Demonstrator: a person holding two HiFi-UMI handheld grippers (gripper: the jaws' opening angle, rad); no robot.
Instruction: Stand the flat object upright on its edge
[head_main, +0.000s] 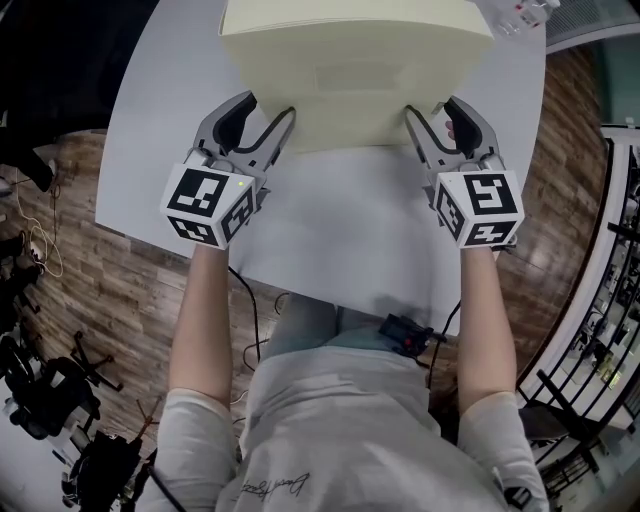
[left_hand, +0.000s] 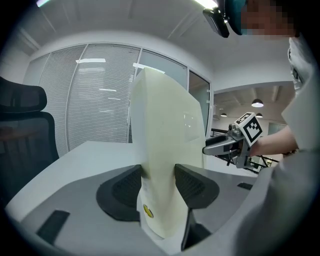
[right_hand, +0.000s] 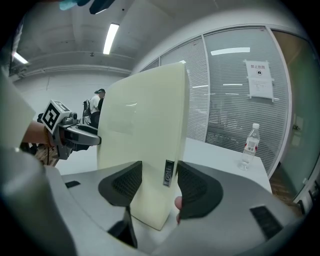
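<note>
The cream slab (head_main: 355, 60) is upright near the tabletop's (head_main: 330, 230) far edge. The left tongs (head_main: 270, 110) and right tongs (head_main: 430, 108) each clamp one side edge.

Room had a wood floor (head_main: 130, 280) and white table (head_main: 340, 220); blinded glass walls (right_hand: 235, 100) stood beyond the right gripper (right_hand: 159, 185), strip lights (right_hand: 111, 38) overhead.

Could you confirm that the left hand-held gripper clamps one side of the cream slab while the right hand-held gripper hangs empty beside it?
Not quite. The right hand-held gripper is not empty: the right gripper view shows its pads closed on the other side of the cream slab. The left hand-held gripper does clamp its side, as you say.
</note>
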